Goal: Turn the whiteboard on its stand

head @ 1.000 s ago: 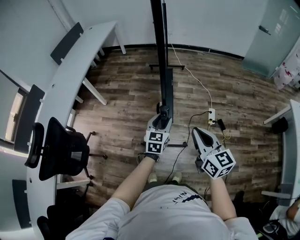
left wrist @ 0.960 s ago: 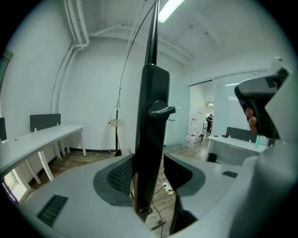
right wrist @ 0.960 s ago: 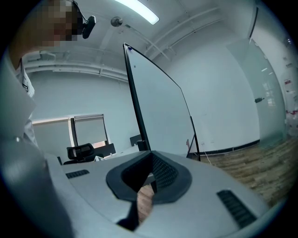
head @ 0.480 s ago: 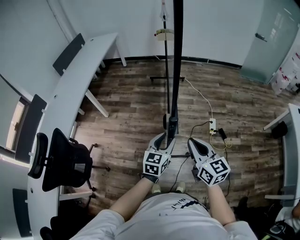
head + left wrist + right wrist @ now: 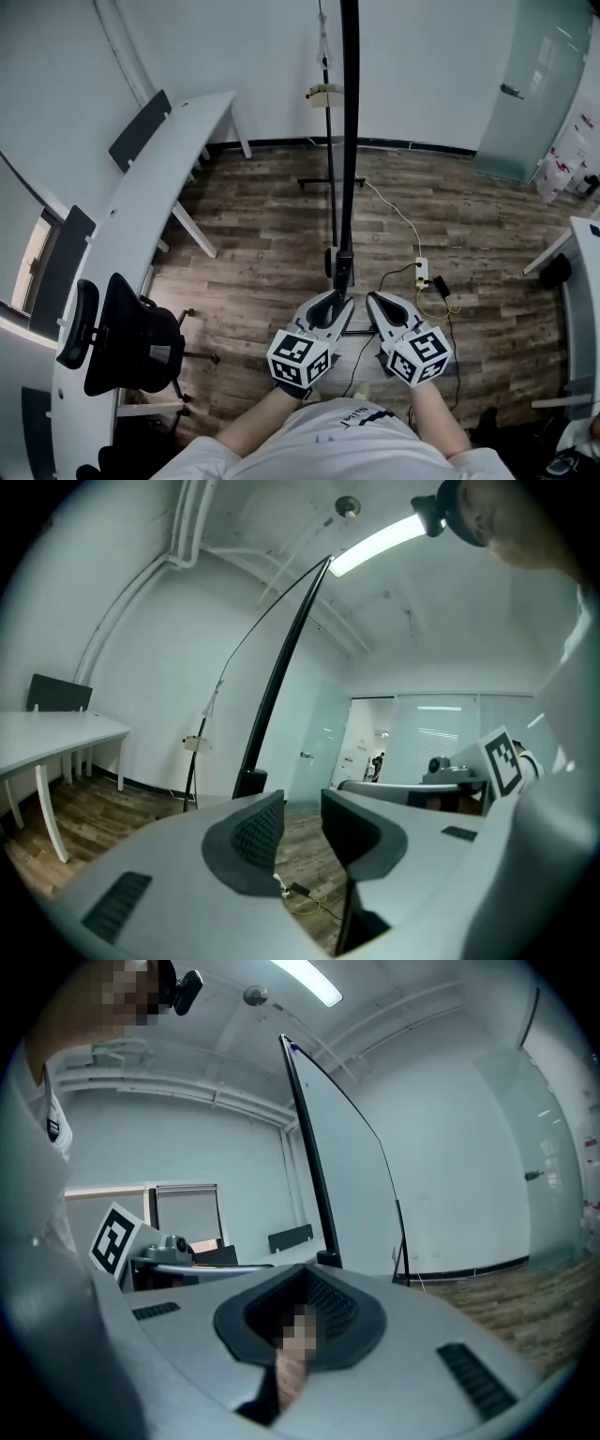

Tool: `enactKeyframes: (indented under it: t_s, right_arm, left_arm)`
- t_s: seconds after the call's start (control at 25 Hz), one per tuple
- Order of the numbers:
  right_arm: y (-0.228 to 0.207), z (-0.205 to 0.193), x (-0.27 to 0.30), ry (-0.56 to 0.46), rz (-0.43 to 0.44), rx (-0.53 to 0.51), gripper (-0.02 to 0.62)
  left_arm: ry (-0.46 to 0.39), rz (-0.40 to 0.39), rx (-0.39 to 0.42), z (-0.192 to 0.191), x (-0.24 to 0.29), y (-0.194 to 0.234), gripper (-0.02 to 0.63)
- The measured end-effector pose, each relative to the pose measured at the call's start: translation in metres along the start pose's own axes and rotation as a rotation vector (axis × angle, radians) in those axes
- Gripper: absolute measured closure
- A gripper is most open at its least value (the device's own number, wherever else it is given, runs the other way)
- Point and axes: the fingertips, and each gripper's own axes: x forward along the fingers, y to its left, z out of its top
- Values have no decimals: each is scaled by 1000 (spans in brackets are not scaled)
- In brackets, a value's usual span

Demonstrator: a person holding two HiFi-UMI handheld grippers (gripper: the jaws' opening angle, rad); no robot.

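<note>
Whiteboard (image 5: 349,141) edge-on, apparently near vertical

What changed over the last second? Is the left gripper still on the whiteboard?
The left gripper has come off the near end of the whiteboard and drawn back toward the person; its jaws are closing with nothing between them. The right gripper, shut, has moved in beside it. The board's near end now sits slightly further right, uncovering a thin stand behind it. The desk and chair have not moved.
</note>
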Motion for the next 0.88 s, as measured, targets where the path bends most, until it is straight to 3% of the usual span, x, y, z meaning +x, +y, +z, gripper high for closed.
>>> enactKeyframes:
  t_s: [0.28,0.88]
  right_arm:
    - [8,10,-5,-19,-1,-15,584]
    - [15,8,-1,-9,-6,-42,584]
  left_arm:
    - [-38,-37,39,25,-18,-17,594]
    - [-40,-15,29,25,-25,-14,594]
